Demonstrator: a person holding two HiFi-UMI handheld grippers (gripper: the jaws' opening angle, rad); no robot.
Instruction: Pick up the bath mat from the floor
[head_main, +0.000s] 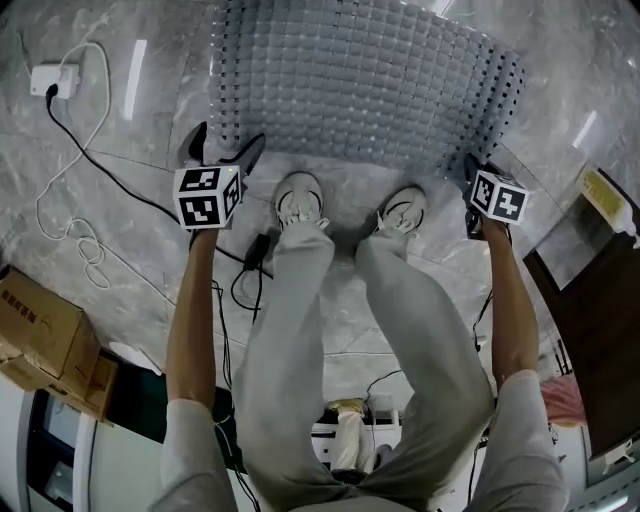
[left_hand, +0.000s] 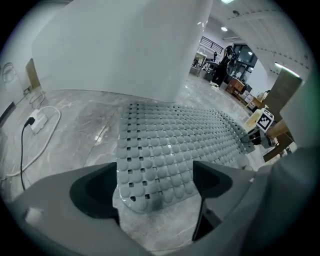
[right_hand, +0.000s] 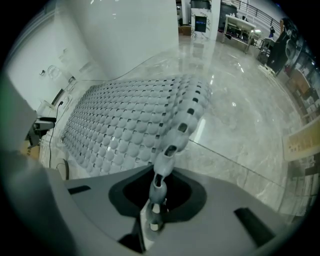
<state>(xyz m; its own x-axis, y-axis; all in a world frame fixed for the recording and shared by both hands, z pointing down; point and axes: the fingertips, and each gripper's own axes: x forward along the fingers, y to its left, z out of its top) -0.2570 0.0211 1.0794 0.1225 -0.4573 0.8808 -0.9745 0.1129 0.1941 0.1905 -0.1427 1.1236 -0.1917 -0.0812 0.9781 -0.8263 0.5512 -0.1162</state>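
Bath mat (head_main: 370, 80) on a marble floor (head_main: 130, 210), held at one corner

The grey, bubbled mat is spread on the glossy grey floor, just in front of the person's shoes (head_main: 300, 200). Its near right edge is pinched between the closed jaws of the right gripper (right_hand: 156, 200) and is raised a little. The left gripper (left_hand: 155, 185) is held with its jaws wide apart around the mat's near left corner, without pressing it. A white charger (head_main: 50, 80) with cables is seen left of the mat, and a white wall (left_hand: 125, 45) behind it.
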